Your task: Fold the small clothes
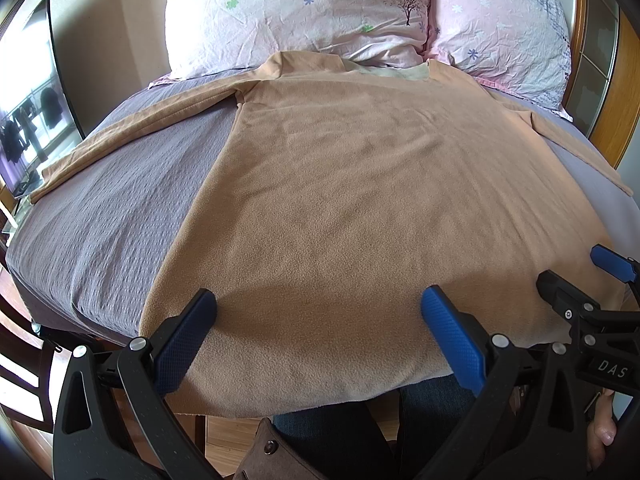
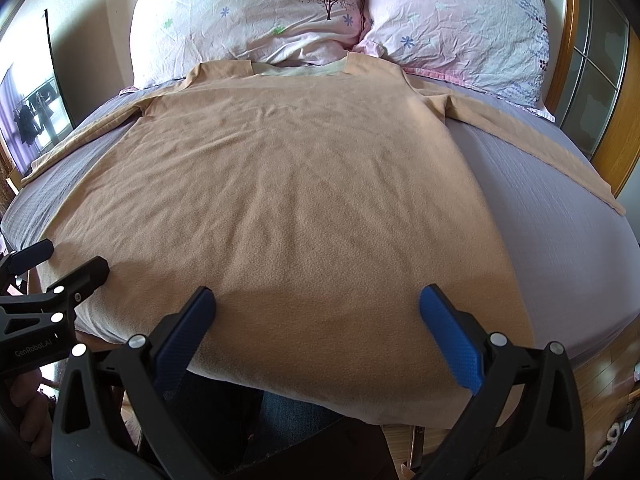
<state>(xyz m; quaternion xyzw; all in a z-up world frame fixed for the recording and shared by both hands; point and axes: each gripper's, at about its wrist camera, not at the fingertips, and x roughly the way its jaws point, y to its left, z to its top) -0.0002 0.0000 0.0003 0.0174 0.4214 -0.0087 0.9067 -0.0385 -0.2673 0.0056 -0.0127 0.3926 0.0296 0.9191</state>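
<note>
A tan long-sleeved fleece top lies flat on the bed, collar toward the pillows, both sleeves spread out to the sides; it also fills the right wrist view. My left gripper is open and empty, hovering over the hem's left part. My right gripper is open and empty over the hem's right part. The right gripper also shows at the right edge of the left wrist view, and the left gripper at the left edge of the right wrist view.
The bed has a grey-purple sheet. Two pink floral pillows lie at the head against a wooden headboard. A mirror stands to the left. The person's jeans-clad legs are at the bed's near edge.
</note>
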